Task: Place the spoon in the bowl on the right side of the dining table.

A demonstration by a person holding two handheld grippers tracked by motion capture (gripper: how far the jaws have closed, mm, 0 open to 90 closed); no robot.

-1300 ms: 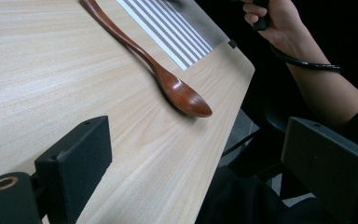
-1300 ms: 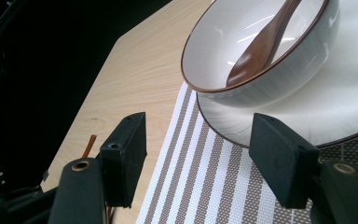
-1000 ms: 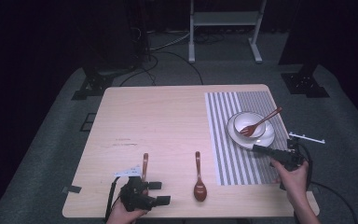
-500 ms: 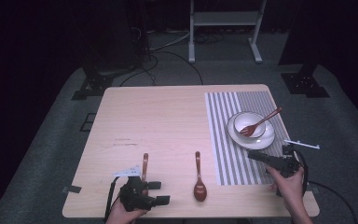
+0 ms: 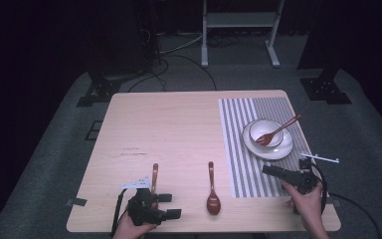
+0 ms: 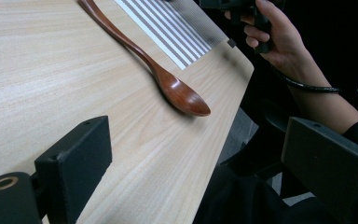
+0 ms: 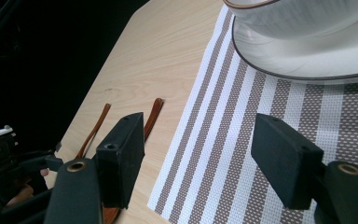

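Note:
A dark wooden spoon [image 5: 212,191] lies near the table's front edge, bowl toward me; it also shows ahead of my left gripper [image 6: 200,158], as the spoon [image 6: 168,84]. A second wooden utensil [image 5: 154,175] lies just left of it, its near end hidden by my left gripper [image 5: 170,205], which rests open on the table with nothing between its jaws. A wooden fork [image 5: 278,130] leans in a white bowl [image 5: 263,132] on a white plate [image 5: 286,148]. My right gripper [image 5: 273,171] hovers open over the striped placemat [image 7: 223,154], short of the plate [image 7: 307,56].
The striped placemat [image 5: 243,149] covers the table's right side. Bare wood [image 5: 169,129] spans the left and middle. The table's front edge [image 6: 223,140] runs just beyond the spoon. A metal stand [image 5: 238,20] sits on the floor behind the table.
My right gripper has drawn back a little from the plate toward the table's front edge. The left gripper and the utensils have stayed put.

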